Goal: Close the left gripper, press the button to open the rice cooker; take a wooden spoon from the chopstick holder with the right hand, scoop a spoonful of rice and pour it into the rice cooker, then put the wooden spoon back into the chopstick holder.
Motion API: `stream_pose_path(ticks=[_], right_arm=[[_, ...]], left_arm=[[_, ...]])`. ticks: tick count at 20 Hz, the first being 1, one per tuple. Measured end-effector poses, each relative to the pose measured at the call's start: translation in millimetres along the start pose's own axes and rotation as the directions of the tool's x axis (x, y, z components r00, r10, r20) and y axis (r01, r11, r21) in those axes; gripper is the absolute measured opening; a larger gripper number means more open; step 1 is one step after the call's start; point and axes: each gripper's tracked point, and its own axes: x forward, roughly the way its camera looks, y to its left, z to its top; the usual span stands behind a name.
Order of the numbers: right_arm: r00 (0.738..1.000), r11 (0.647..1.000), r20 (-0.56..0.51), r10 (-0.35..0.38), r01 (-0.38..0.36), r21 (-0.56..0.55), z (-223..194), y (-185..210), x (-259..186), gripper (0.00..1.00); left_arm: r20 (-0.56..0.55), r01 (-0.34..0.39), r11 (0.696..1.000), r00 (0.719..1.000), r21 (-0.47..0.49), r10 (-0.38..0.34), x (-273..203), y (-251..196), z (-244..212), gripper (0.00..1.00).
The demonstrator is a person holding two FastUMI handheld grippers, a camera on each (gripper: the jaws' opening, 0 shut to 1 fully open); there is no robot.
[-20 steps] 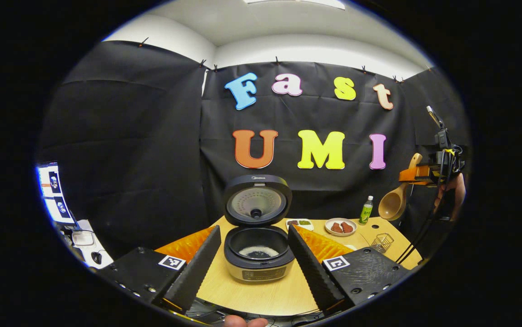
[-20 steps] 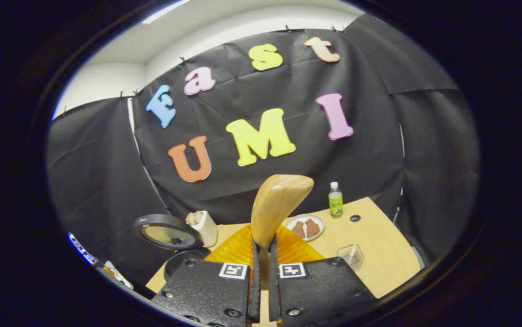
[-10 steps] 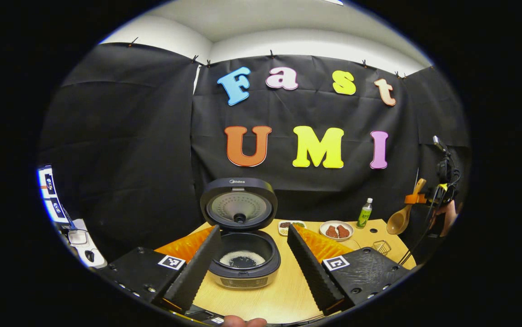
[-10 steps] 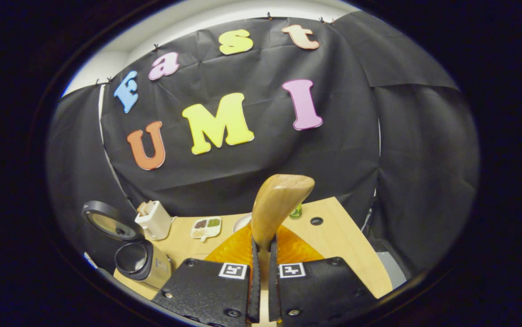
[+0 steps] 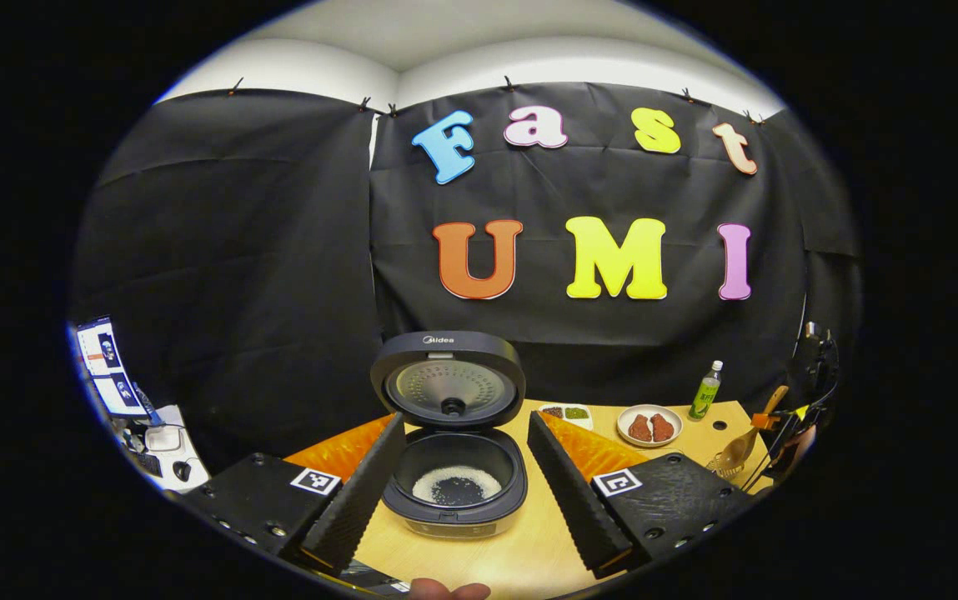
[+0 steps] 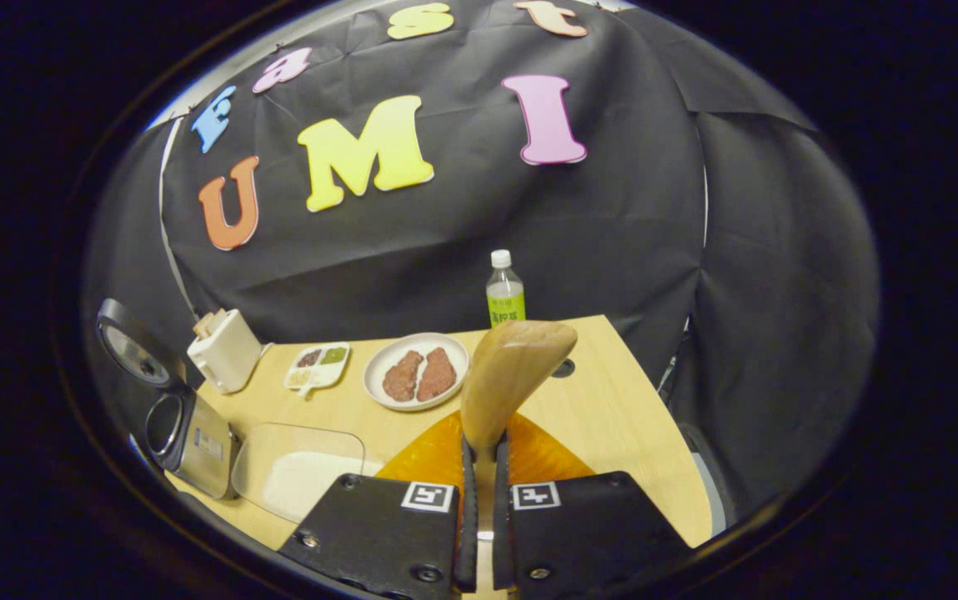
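The rice cooker point(image 5: 453, 500) stands with its lid point(image 5: 448, 379) up and white rice point(image 5: 455, 485) in the pot. My left gripper point(image 5: 465, 421) is open, its fingers framing the cooker from in front without touching it. My right gripper point(image 6: 483, 446) is shut on the handle of the wooden spoon point(image 6: 514, 371), which points up and away. In the left gripper view, far right, that gripper point(image 5: 779, 419) holds the spoon point(image 5: 739, 447) low, bowl down at the wire chopstick holder point(image 5: 722, 467). Whether the bowl is inside it I cannot tell.
On the wooden table point(image 6: 612, 417) are a clear container of rice point(image 6: 299, 471), a plate of meat point(image 6: 416, 371), a small divided dish point(image 6: 318, 367), a green-labelled bottle point(image 6: 505, 292) and a white box point(image 6: 224, 350). The cooker point(image 6: 183, 425) is at the left. A fingertip point(image 5: 449, 590) shows below.
My right gripper has come down with the spoon from head height to the table's right side, tilting forward. The left gripper has stayed open in front of the cooker.
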Motion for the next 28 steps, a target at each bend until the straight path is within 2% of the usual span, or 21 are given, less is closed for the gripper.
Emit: stream_pose_path(ticks=[4,7,10,12,16,18,19,22,23,25,28], right_arm=[[1.0,0.999,-0.012,0.002,-0.001,0.033,-18,-6,17,0.12],[1.0,0.999,-0.012,0.01,-0.01,0.049,-27,-8,24,0.14],[1.0,0.997,-0.027,-0.011,0.013,0.075,-35,-16,27,0.16],[1.0,0.997,-0.024,-0.001,0.003,0.077,-34,-14,24,0.18],[0.999,0.999,0.032,-0.002,0.0,0.049,-10,-14,5,0.27],[0.998,1.0,0.067,-0.007,0.005,0.027,8,-13,-7,0.41],[0.996,1.0,0.092,-0.012,0.011,0.015,20,-13,-14,0.57],[0.983,1.0,0.185,-0.008,0.012,-0.025,57,-3,-42,0.74],[0.977,1.0,0.215,-0.001,0.008,-0.03,68,2,-52,0.88],[0.966,0.999,0.26,0.005,0.003,-0.032,87,11,-72,0.96],[0.948,0.999,0.318,0.024,-0.01,-0.046,108,22,-102,0.96]], left_arm=[[0.014,-0.02,0.999,1.0,0.04,0.019,13,8,13,0.94],[0.02,-0.032,0.999,0.999,0.016,0.031,18,13,21,0.94],[0.046,-0.051,0.998,0.998,0.027,0.049,23,17,35,0.94],[0.058,-0.05,0.999,0.997,0.017,0.049,26,18,41,0.94],[0.065,-0.052,0.999,0.997,0.013,0.051,36,19,50,0.94],[0.091,-0.04,0.999,0.995,0.007,0.039,38,18,65,0.94],[0.104,-0.032,0.999,0.994,0.001,0.032,42,16,71,0.94],[0.109,-0.031,0.999,0.994,-0.019,0.033,54,22,83,0.94],[0.107,-0.03,0.999,0.994,-0.03,0.033,58,24,87,0.94],[0.105,-0.023,0.998,0.994,-0.052,0.028,66,27,96,0.94],[0.129,-0.015,1.0,0.992,-0.022,0.018,83,29,111,0.93]])
